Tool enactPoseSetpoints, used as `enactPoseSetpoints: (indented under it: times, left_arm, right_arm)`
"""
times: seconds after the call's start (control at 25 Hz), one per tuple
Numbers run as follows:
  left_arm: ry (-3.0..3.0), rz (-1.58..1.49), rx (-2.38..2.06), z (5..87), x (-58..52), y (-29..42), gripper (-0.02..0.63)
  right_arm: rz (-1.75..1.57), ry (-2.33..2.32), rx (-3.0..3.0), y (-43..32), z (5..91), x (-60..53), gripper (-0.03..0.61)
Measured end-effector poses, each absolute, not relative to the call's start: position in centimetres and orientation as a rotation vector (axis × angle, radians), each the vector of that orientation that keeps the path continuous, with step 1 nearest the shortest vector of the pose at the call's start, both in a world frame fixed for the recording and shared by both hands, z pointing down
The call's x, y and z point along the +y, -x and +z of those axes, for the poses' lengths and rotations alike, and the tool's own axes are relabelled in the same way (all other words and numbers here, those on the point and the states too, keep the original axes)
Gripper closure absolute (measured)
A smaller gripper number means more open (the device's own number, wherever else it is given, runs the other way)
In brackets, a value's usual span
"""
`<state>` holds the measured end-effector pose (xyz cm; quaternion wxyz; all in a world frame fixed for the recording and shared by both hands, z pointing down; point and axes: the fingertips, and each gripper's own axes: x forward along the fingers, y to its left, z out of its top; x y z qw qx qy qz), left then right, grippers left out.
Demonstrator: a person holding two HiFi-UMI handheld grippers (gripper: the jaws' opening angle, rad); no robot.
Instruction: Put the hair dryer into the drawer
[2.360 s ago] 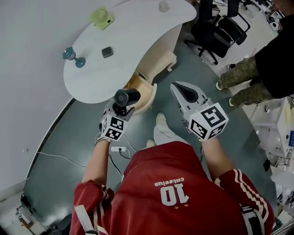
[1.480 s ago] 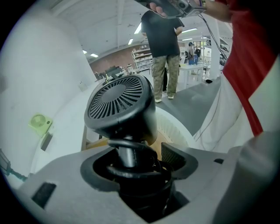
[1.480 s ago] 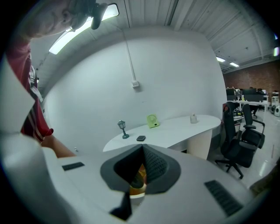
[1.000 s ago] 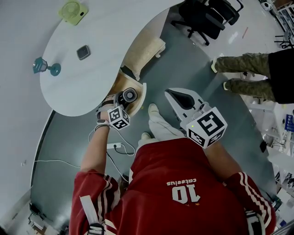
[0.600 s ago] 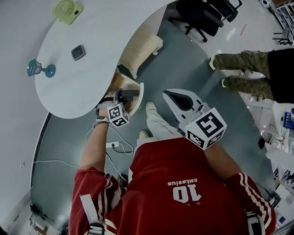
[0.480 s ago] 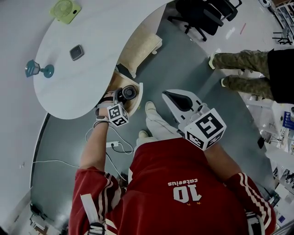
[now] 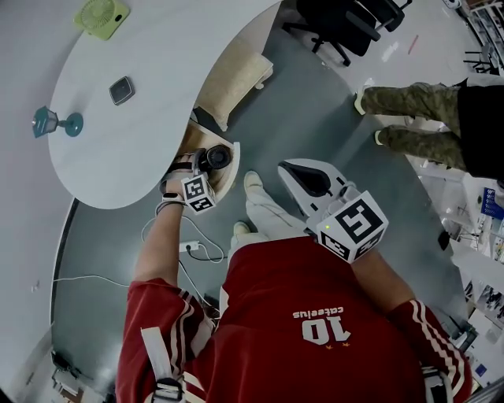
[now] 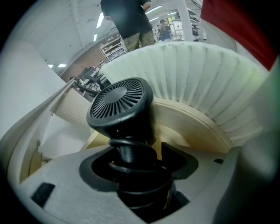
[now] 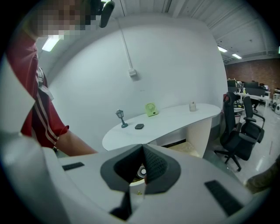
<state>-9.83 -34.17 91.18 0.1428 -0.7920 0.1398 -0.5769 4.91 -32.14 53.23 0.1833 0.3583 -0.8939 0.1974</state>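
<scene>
A black hair dryer (image 7: 215,157) (image 8: 120,106) with its cord coiled round the handle sits in my left gripper (image 7: 206,163) (image 8: 136,158), which is shut on that handle. Its round grille faces up. It hangs low inside the open curved drawer (image 7: 235,168) under the white table (image 7: 157,102). In the left gripper view the drawer's wooden floor (image 8: 197,129) and ribbed white front (image 8: 210,83) curve right behind it. My right gripper (image 7: 287,169) (image 9: 142,149) hovers shut and holds nothing, to the right of the drawer above the floor.
On the table stand a green fan (image 7: 101,16), a teal lamp (image 7: 49,123) and a small dark box (image 7: 120,89). A ribbed pedestal (image 7: 232,79) carries the table. Another person's legs (image 7: 409,102) and an office chair (image 7: 339,24) are at right. A power strip (image 7: 189,247) lies on the floor.
My left gripper has sunk with the hair dryer from above the drawer's rim down into the drawer. The right gripper has dropped only slightly.
</scene>
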Motion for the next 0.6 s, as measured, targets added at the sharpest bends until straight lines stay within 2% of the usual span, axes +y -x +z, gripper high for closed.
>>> enactPoseSetpoints:
  times: [0.6]
  left_arm:
    - [2.335,-1.844,0.394,93.9,-33.3,10.6,0.274]
  right_arm:
    - [0.524,-1.004,-2.508,-5.2,52.9,-31.6,0.574]
